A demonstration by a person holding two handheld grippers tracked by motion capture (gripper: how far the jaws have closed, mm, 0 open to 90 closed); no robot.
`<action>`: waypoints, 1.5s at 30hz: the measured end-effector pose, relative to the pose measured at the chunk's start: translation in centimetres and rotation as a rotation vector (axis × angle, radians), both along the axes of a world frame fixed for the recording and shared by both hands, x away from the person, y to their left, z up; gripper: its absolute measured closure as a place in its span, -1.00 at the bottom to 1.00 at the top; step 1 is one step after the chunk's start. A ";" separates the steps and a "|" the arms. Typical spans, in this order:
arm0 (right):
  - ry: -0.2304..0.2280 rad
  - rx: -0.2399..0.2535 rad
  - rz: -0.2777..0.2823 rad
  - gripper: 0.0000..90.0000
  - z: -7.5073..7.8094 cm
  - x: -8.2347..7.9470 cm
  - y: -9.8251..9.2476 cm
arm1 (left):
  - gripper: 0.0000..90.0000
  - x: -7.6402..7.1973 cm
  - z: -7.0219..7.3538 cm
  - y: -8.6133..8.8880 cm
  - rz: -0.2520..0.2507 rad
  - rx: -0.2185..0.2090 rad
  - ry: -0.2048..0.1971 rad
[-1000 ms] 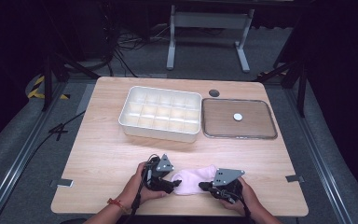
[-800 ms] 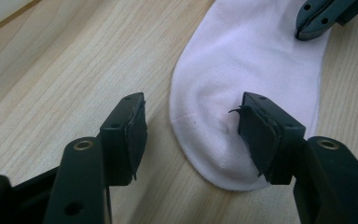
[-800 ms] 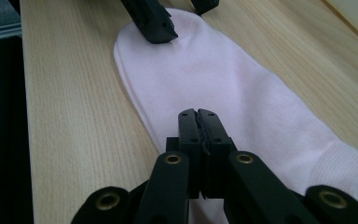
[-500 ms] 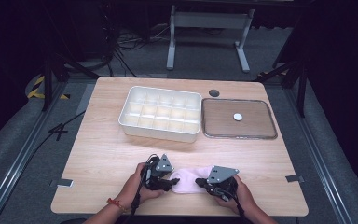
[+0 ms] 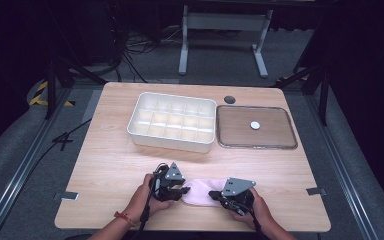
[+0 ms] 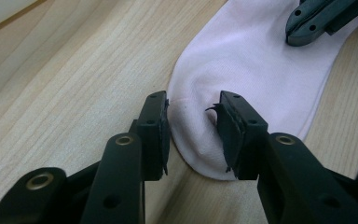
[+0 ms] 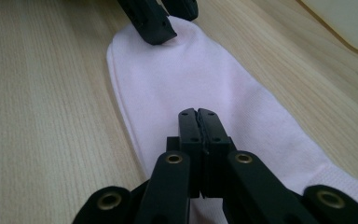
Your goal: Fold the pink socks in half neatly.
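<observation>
A pale pink sock (image 5: 200,194) lies flat near the table's front edge, between my two grippers. My left gripper (image 5: 184,190) is at its toe end. In the left gripper view the jaws (image 6: 193,121) stand a little apart astride the toe of the sock (image 6: 256,70); they have just been closing, and the fabric puckers slightly between them. My right gripper (image 5: 214,194) is shut, its tips (image 7: 198,114) resting on the middle of the sock (image 7: 191,70) with no fabric visible between them. Each gripper view shows the other gripper's tip on the sock (image 6: 317,18) (image 7: 158,21).
A white compartment box (image 5: 170,142) stands at mid-table. To its right lies a brown tray (image 5: 256,146) holding a small white disc (image 5: 255,125). A dark round hole (image 5: 229,99) sits behind them. Bare wood stretches left and right of the hands.
The left gripper's jaws have narrowed around the sock's toe. The right gripper has edged slightly left along the sock, which now lies flatter.
</observation>
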State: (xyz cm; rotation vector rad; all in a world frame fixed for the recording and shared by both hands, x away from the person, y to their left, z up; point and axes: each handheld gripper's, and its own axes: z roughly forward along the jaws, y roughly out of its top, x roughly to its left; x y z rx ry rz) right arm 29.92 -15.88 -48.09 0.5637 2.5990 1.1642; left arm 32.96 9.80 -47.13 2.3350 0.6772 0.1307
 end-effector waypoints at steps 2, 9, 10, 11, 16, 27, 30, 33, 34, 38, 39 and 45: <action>0.003 0.000 0.000 1.00 0.0 0.0 0.0 | 0.53 0.1 0.0 0.1 -0.007 -0.007 0.008; 0.004 -0.011 0.004 1.00 0.1 0.5 0.4 | 0.82 0.5 -0.2 0.6 0.000 -0.047 0.036; 0.005 -0.011 0.004 1.00 0.1 0.6 0.6 | 0.83 0.5 -0.2 0.6 0.009 -0.050 0.028; 0.012 -0.010 0.002 1.00 0.1 0.9 0.8 | 0.84 0.6 -0.1 0.8 0.010 -0.045 0.022; 0.031 -0.007 0.012 1.00 0.2 1.4 1.0 | 0.84 0.6 0.2 1.1 0.017 -0.056 0.009; 0.042 -0.030 0.045 1.00 0.5 2.8 1.9 | 0.84 0.6 1.5 1.5 0.017 -0.139 -0.031; 0.045 -0.028 0.050 1.00 0.5 2.9 2.0 | 0.83 0.7 1.8 1.3 0.012 -0.160 -0.025; 0.040 -0.028 0.052 1.00 0.4 3.1 2.1 | 0.83 0.7 2.0 0.8 0.006 -0.163 -0.036; 0.041 -0.027 0.050 1.00 0.4 3.1 2.1 | 0.83 0.7 2.1 0.7 0.001 -0.161 -0.038; 0.043 -0.012 0.049 1.00 0.4 3.1 2.1 | 0.83 0.9 2.2 0.2 -0.003 -0.160 -0.040; 0.040 -0.010 0.050 1.00 0.4 3.1 2.0 | 0.83 0.9 2.2 0.2 -0.001 -0.153 -0.041; -0.010 0.010 0.016 1.00 1.9 2.8 -0.1 | 0.83 0.7 2.2 0.2 0.002 -0.152 -0.043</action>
